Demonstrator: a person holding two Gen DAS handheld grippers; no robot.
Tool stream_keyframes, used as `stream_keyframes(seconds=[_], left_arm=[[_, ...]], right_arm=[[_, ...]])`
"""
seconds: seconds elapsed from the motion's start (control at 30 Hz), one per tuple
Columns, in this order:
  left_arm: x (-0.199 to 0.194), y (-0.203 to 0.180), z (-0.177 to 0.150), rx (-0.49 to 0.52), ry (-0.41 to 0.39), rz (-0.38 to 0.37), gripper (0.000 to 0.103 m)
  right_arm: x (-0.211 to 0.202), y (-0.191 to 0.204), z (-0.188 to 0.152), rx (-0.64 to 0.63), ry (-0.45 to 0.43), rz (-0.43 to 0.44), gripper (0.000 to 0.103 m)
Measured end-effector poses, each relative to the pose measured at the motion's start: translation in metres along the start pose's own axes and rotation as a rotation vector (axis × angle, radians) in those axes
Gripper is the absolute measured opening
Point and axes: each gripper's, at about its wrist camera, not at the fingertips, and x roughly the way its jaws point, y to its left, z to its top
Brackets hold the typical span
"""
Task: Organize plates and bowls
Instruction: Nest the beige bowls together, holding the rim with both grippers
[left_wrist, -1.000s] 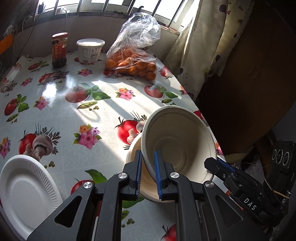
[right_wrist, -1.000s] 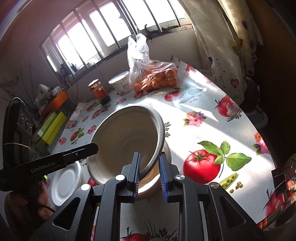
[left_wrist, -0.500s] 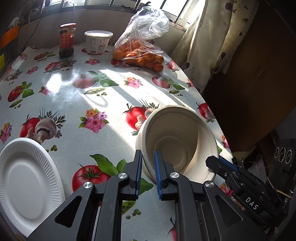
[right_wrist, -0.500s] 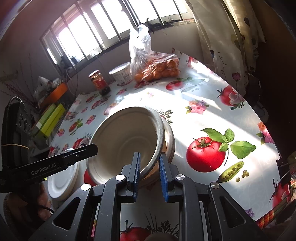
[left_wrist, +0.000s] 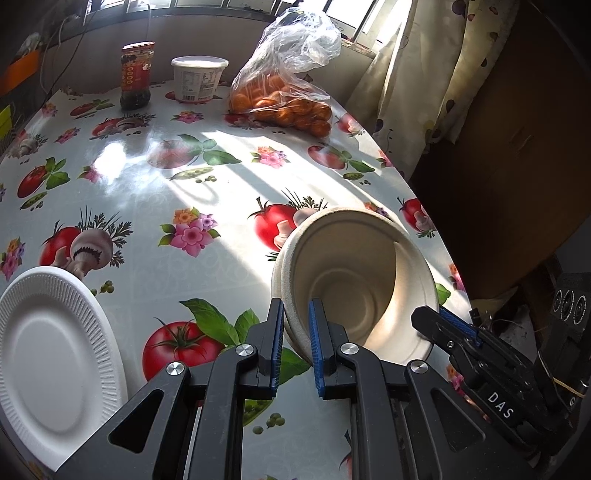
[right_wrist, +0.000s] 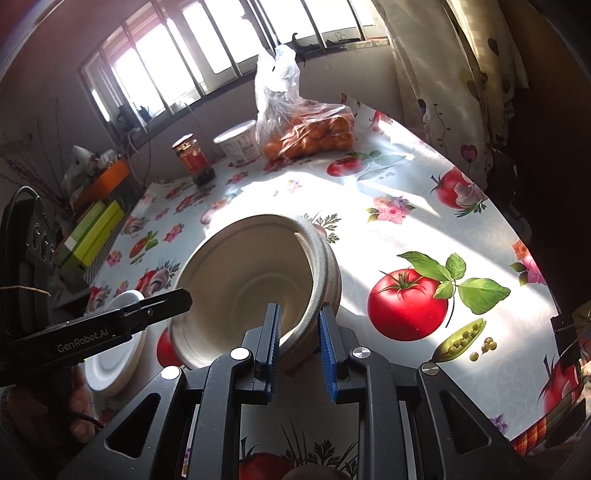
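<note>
Top bowl (left_wrist: 354, 280) now lower, nested in the bowl beneath (right_wrist: 334, 273), both grippers' fingers (left_wrist: 276, 343) (right_wrist: 271, 345) clenched on its rim.

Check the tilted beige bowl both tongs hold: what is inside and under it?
Inside the bowl nothing shows, just bare beige wall and base. A second rim edge hugs its outside, likely another bowl nested beneath. What lies underneath on the tablecloth is hidden.

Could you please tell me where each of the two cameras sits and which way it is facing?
Left wrist: on the left tool, angled down across the table toward the window; the right tool shows at right.
Right wrist: on the right tool, facing the window; the left tool and a hand show at left.
Shared: nested bowls, both tools clamped on opposite rims, white plate, bag of oranges.
</note>
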Motion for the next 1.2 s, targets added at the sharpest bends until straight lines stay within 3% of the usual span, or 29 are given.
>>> stream_keyframes(seconds=[0.67,0.77,1.07,1.2], left_arm=[[0.0011,-0.0014,-0.0018,0.014,-0.014,0.017,0.014],[0.0011,-0.0023,-0.0033,0.026,-0.018,0.031,0.018],[0.0012,-0.0026,-0.0054,0.032,-0.024,0.039,0.023],[0.0011,-0.0029,-0.0062,0.032,-0.024,0.045,0.024]], right_arm=[[0.0037,-0.0001,-0.0011,-0.001,0.003,-0.004,0.021],[0.0058,-0.0013,0.0005,-0.002,0.006,-0.004,0.022],[0.0067,-0.0010,0.0006,-0.002,0.006,-0.003,0.025],[0.0080,-0.0020,0.0007,-0.004,0.005,-0.003,0.031]])
